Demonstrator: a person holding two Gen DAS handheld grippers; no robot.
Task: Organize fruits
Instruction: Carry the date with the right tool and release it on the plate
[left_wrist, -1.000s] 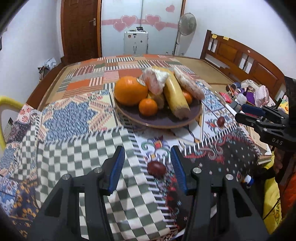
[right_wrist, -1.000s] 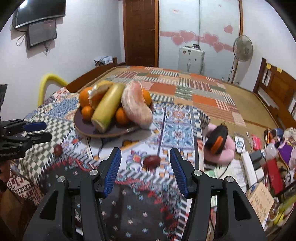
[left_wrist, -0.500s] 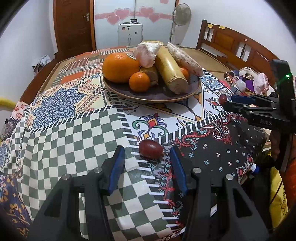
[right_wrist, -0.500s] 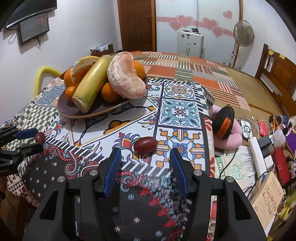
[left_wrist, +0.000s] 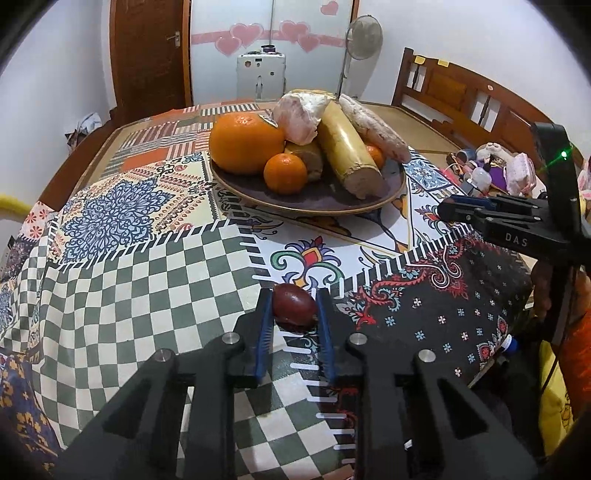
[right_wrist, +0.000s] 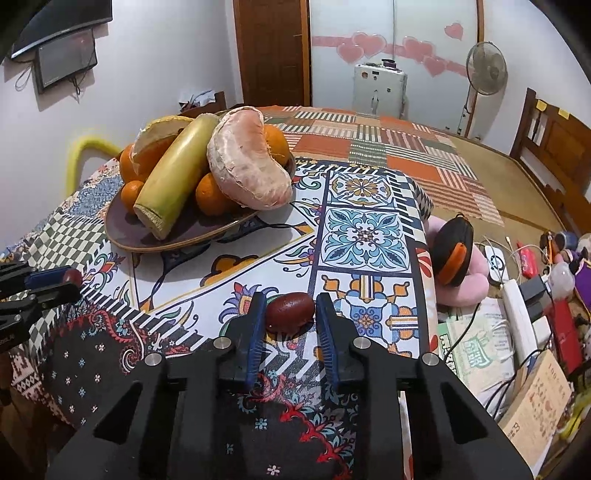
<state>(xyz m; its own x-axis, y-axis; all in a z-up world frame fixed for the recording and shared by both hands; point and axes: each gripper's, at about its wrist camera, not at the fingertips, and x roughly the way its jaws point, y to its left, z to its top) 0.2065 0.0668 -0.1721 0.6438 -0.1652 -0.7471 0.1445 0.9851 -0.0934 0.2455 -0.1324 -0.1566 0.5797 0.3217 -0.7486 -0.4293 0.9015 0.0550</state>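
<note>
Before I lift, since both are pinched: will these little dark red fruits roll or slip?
Likely. The left tongs hold a smooth oval fruit; it may squirt out. The right fruit looks glossy and rounded, apt to roll if dropped.

Left gripper (left_wrist: 294, 314): matte black plastic, angular two-finger frame, ribbed blue pads (left_wrist: 264, 332) on inner finger faces, round silver screws at joints. Right gripper (right_wrist: 289, 315): same black frame, blue ribbed pads, four silver screws. Seen side-on from left wrist view, right gripper carries white "DAS" lettering, upright black post with green light, orange sleeve behind.
</note>
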